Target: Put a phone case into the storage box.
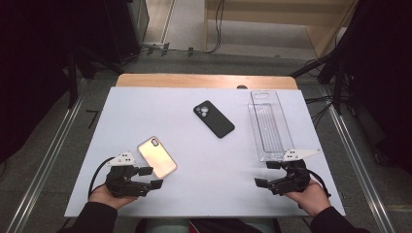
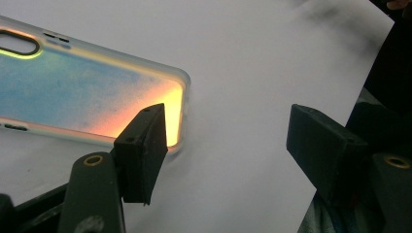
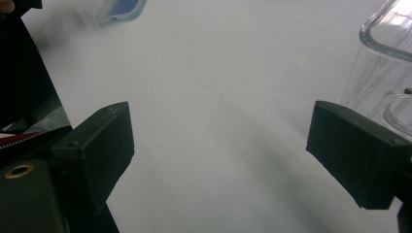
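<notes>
Item: iridescent phone case (image 1: 157, 157), lying flat on the white table (image 1: 145, 104), not yet picked up.

Detail: The iridescent phone case rests near the table's front left, camera cutout on its far end. The left gripper (image 1: 151, 177) sits just beside the case's near corner, jaws spread, holding nothing; in the left gripper view one jaw overlaps that corner, though contact cannot be confirmed. A black phone case (image 1: 214, 119) lies well apart from the iridescent case, farther back and to its right. A clear plastic tray (image 1: 268, 124) stands farther right again, empty as far as can be seen. The right gripper (image 1: 266, 174) rests just in front of the tray's near end, jaws spread, empty. Progress, judged: nothing grasped or moved; gripping, lifting and placing all remain.
</notes>
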A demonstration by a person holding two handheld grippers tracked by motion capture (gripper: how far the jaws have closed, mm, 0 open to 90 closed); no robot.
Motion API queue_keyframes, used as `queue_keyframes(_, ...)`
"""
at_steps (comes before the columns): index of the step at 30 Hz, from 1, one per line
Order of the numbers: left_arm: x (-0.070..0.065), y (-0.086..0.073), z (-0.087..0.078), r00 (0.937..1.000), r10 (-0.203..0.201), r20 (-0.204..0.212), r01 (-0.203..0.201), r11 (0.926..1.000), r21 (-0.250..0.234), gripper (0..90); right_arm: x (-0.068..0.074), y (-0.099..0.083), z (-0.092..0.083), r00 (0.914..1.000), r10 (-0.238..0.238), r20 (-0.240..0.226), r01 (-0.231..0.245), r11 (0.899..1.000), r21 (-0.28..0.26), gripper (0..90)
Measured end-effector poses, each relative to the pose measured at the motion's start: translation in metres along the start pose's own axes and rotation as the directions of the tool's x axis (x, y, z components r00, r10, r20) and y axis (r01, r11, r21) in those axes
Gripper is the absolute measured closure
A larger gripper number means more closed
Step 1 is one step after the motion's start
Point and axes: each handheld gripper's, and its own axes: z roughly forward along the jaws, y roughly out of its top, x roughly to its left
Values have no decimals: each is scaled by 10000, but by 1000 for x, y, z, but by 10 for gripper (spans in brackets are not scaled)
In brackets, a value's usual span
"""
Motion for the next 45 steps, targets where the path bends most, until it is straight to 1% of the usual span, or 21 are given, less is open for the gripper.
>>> queue_keyframes(7,0,0,-1,10000,-36,-61,35,10000,-72,317,1,0,-1,10000,-57,4,57,10000,-27,83)
queue_keyframes(13,1,0,-3,9999,-74,-119,74,10000,-58,317,1,0,-1,10000,53,54,-52,10000,-38,83)
queue_keyframes(18,0,0,-3,9998,-86,-153,86,10000,-29,317,1,0,-2,10000,-23,37,23,10000,-45,84)
queue_keyframes(21,1,0,-3,9995,-256,-157,255,9996,-80,317,0,0,-2,10000,4,44,-4,10000,-99,83)
queue_keyframes(23,1,0,-3,9996,-247,-165,245,9997,-88,317,1,0,-2,10000,58,43,-57,10000,-81,84)
queue_keyframes(27,0,1,-3,9997,-173,-192,172,9998,-38,317,1,0,-2,10000,-7,35,8,10000,-70,83)
queue_keyframes(35,0,0,-3,9998,-155,-142,154,9999,-47,316,1,0,-2,10000,1,79,0,10000,-71,83)
queue_keyframes(42,2,0,-2,9997,-223,-134,222,9997,-91,315,-1,-1,-2,9999,1,119,0,10000,-80,83)
queue_keyframes(43,2,1,-2,9995,-284,-114,283,9996,-91,291,-1,-1,-2,9999,36,148,-34,9999,-107,83)
queue_keyframes(45,2,1,-2,9995,-281,-143,279,9996,-103,291,-1,-1,-1,9999,45,161,-44,9999,-97,83)
